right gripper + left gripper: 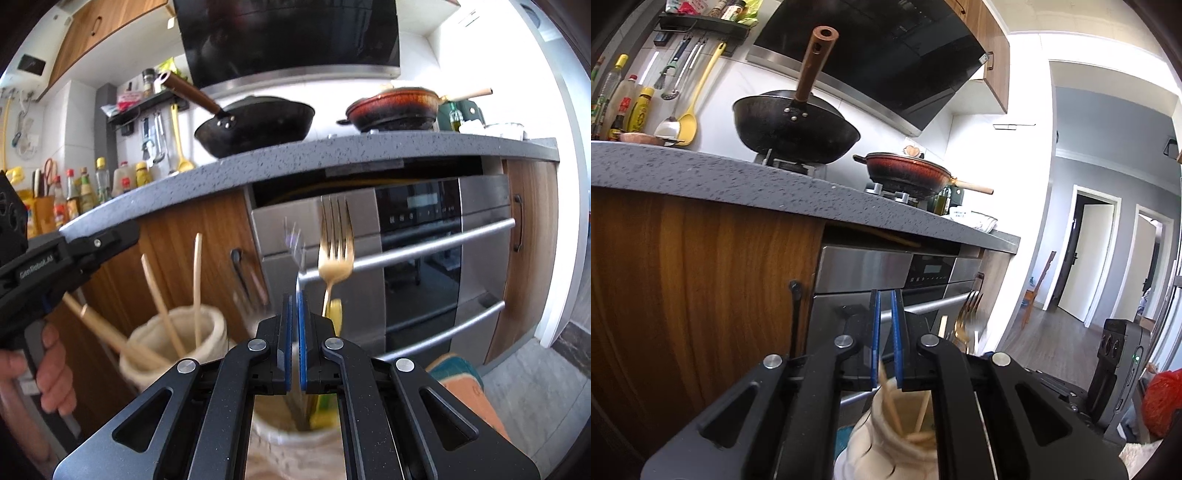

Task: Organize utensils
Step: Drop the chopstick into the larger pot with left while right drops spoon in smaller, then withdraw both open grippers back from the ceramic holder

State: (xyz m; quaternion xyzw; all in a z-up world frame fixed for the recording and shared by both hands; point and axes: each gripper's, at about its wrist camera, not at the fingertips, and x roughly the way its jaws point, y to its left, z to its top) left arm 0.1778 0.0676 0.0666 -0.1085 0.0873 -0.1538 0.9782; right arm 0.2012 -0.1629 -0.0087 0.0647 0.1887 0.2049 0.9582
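Grey countertop [332, 155], oven [421, 258] behind fork [335, 243], chopsticks [162, 302]

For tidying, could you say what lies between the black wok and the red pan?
Only bare grey countertop, seen in the right wrist view.

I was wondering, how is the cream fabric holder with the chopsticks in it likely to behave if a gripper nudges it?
The cream fabric holder looks soft, so it would probably give rather than slide. The chopsticks lean out well above its rim, so it may tip toward them. They stand loose and would likely shift or rattle.
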